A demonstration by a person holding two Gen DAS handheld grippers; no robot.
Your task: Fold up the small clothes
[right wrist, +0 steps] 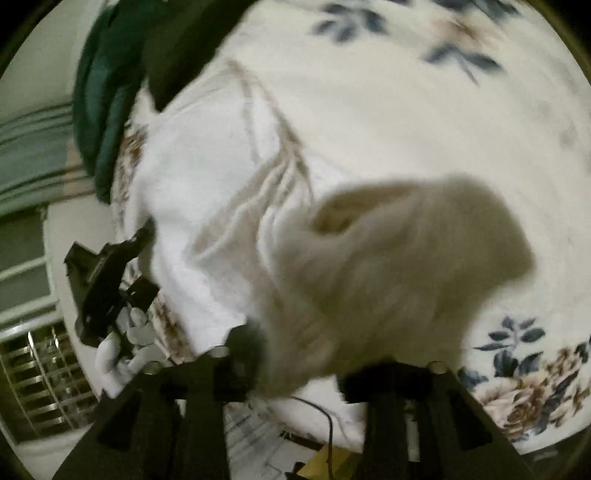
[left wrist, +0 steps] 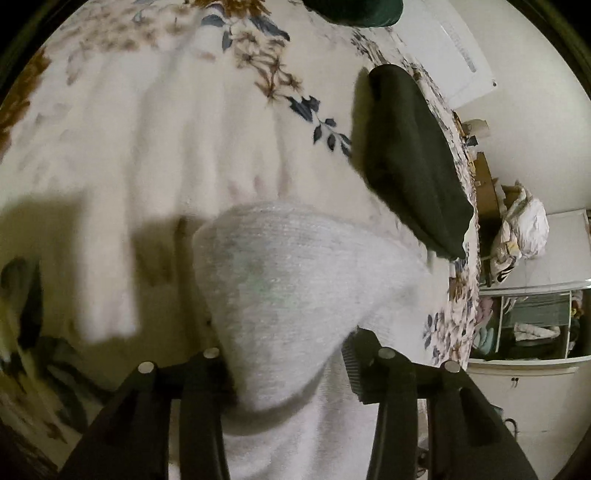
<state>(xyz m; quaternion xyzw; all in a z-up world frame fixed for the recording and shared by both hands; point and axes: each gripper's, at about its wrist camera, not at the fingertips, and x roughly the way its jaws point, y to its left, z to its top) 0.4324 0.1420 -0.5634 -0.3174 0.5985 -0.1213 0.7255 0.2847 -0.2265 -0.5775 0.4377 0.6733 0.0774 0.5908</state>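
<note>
White knit fabric fills both of my wrist views. On my left camera, the left gripper (left wrist: 291,363) has its two fingers set fairly wide apart, and a bunched fold of the white garment (left wrist: 295,280) passes up between them; the left finger (left wrist: 207,373) sits against the cloth, while the ribbed pad of the right finger (left wrist: 354,369) shows beside it. I cannot tell whether the jaws are actually pinching the cloth or just straddling it. The rest of the garment spreads away from me in soft ridges over the floral blanket (left wrist: 269,70), and it is blurred. A dark folded cloth (left wrist: 410,158) lies on the blanket to the right of the garment, near the blanket's edge, and a dark green item (left wrist: 354,11) shows at the top of the frame.

On my right camera, the right gripper (right wrist: 295,373) also has a raised, rounded hump of the same white garment (right wrist: 399,273) between its fingers, heavily blurred, so I cannot tell how tight the hold is. The flatter part of the garment (right wrist: 207,192) stretches off to the left over the blanket (right wrist: 424,122). At the far left I see the other gripper (right wrist: 107,284), held in a white-gloved hand (right wrist: 122,347), at the garment's far edge. A dark green bundle (right wrist: 103,99) rests at the upper left
</note>
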